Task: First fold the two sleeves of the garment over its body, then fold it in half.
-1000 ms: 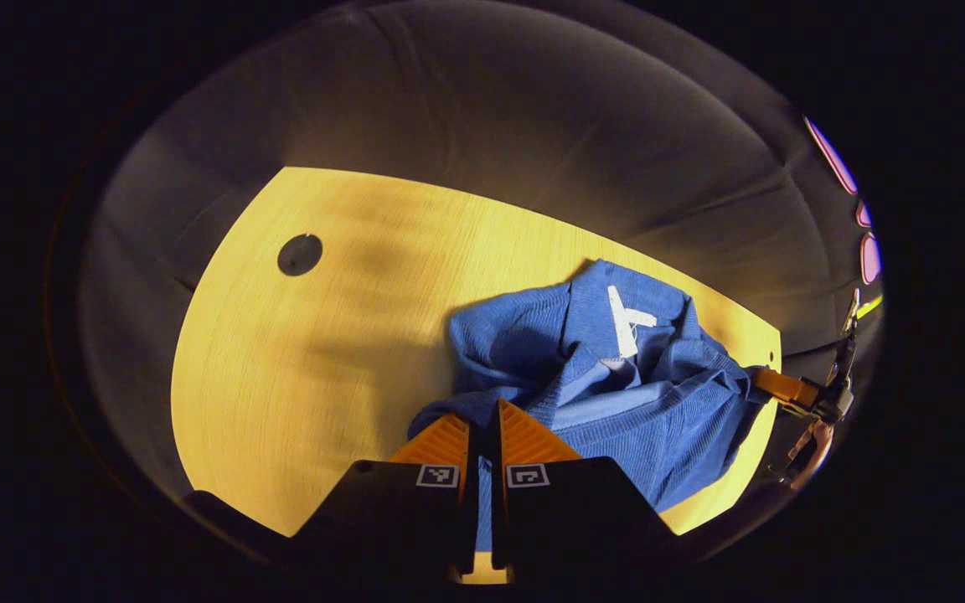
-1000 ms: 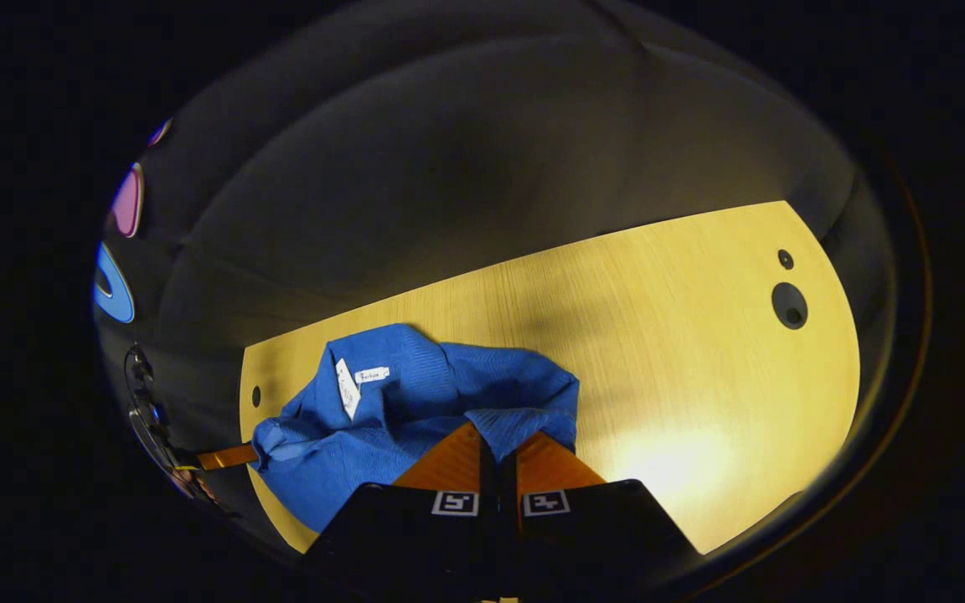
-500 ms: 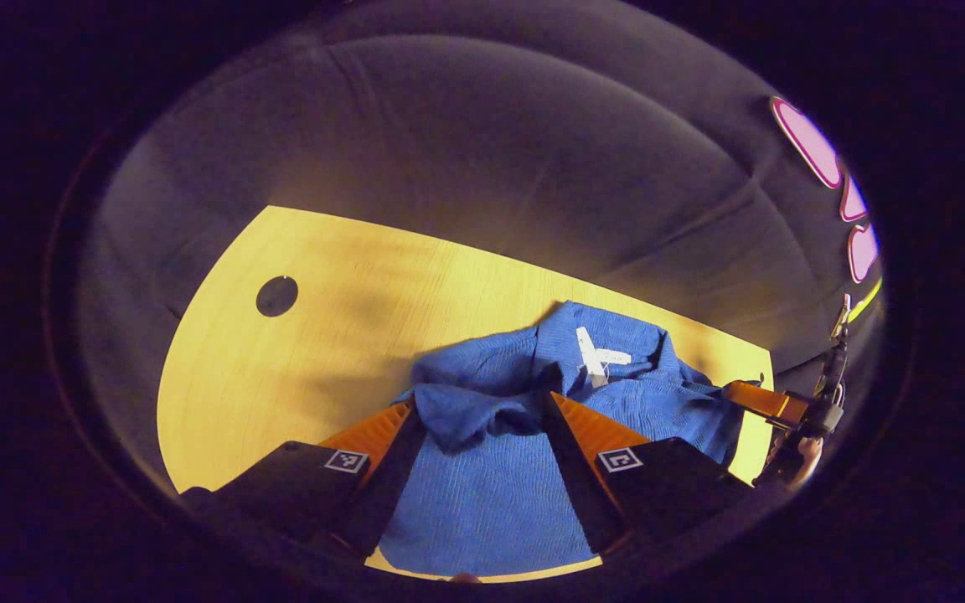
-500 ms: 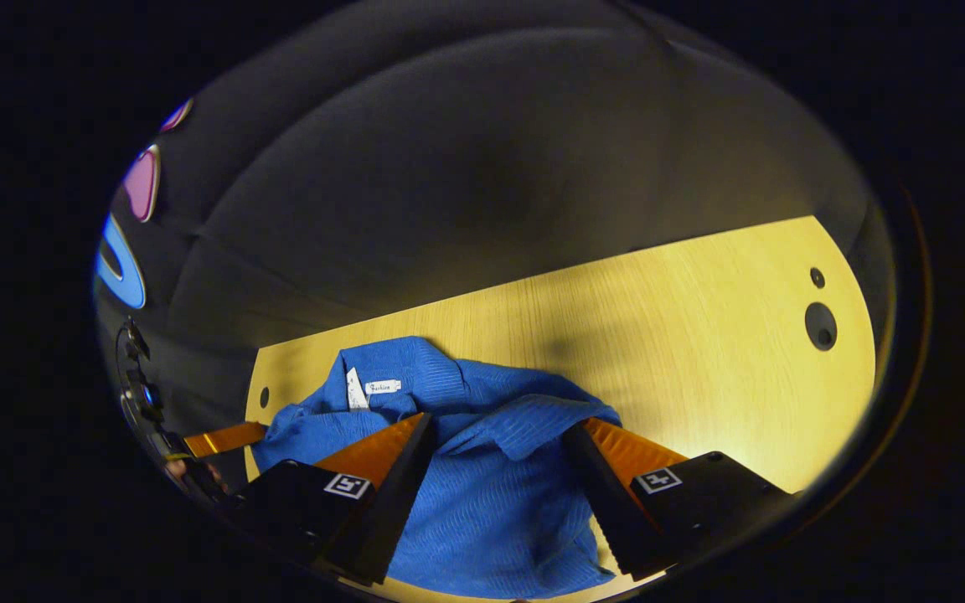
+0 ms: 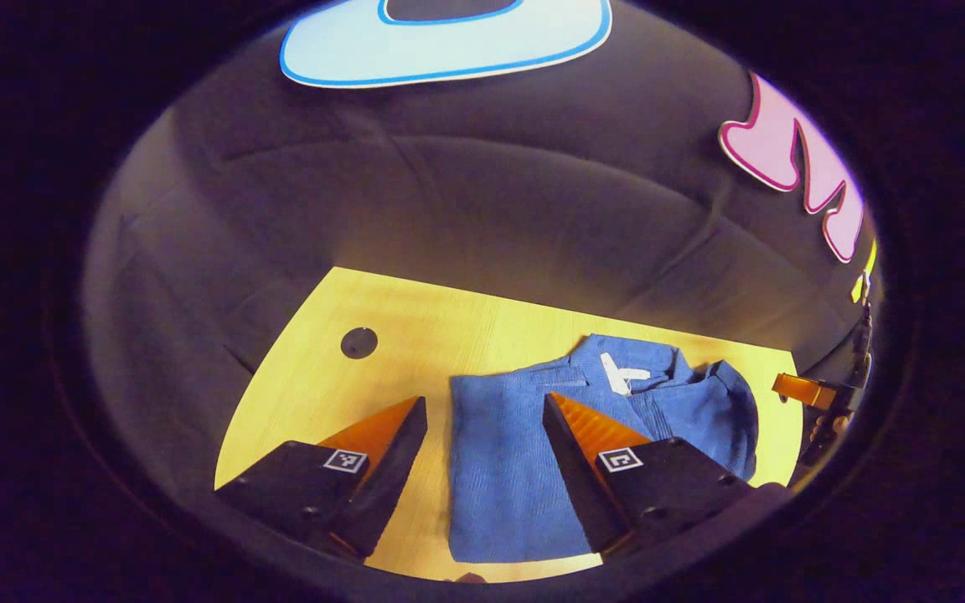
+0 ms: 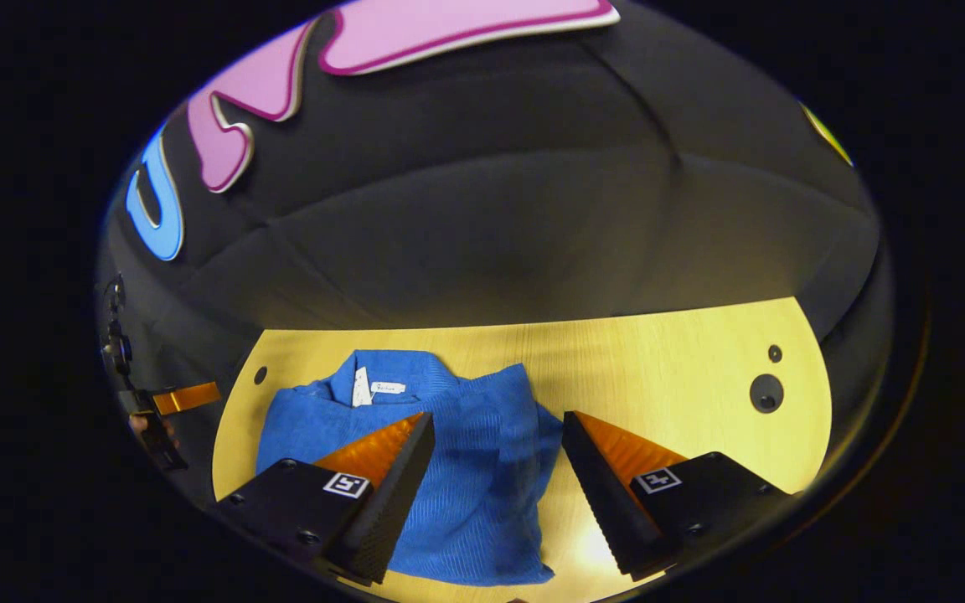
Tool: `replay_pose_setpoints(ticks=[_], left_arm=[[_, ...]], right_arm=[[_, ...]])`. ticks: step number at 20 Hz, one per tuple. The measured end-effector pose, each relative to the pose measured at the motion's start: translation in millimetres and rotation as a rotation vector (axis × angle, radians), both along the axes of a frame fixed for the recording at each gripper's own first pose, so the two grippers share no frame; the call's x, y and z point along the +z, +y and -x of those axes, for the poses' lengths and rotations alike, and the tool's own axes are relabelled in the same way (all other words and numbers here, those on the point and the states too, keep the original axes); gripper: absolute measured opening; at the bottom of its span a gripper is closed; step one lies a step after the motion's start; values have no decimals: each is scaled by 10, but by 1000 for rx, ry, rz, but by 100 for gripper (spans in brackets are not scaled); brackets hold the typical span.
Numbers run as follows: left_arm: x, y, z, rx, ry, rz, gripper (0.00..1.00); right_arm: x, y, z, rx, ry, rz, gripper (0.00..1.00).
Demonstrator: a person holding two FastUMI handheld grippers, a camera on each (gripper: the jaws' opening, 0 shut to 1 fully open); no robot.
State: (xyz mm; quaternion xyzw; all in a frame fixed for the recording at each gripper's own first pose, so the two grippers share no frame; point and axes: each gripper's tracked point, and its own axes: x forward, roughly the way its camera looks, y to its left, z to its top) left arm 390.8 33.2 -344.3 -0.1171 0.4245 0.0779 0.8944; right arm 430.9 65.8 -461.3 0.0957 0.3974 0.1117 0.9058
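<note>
With the garment (image 5: 524,452) lying folded near the table's (image 5: 315,394) front edge, I see both left gripper (image 5: 482,410) and right gripper (image 6: 495,423) spread wide, gripping nothing.

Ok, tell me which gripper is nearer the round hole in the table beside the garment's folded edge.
Left. In the left gripper view, the left gripper hangs open above the blue garment, with the hole just off its left finger. The right gripper sits across the garment, past the table's far edge.

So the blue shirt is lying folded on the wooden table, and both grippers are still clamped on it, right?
Not quite. The shirt does lie folded on the table, but both grippers are open, jaws spread and off the cloth: the left gripper in the left gripper view, the right gripper in the right gripper view.
</note>
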Motion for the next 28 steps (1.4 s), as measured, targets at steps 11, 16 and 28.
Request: replay_pose_setpoints(ticks=[11, 16, 28], left_arm=[[1119, -686, 1441, -51, -286, -114, 83], [1480, -870, 2380, -90, -421, -214, 82], [2261, -1524, 3991, -128, -770, -201, 81]], right_arm=[[1391, 261, 1376, 77, -262, 9, 98], [1940, 300, 2441, 36, -358, -4, 98], [3352, 337, 4232, -8, -659, 3, 97]])
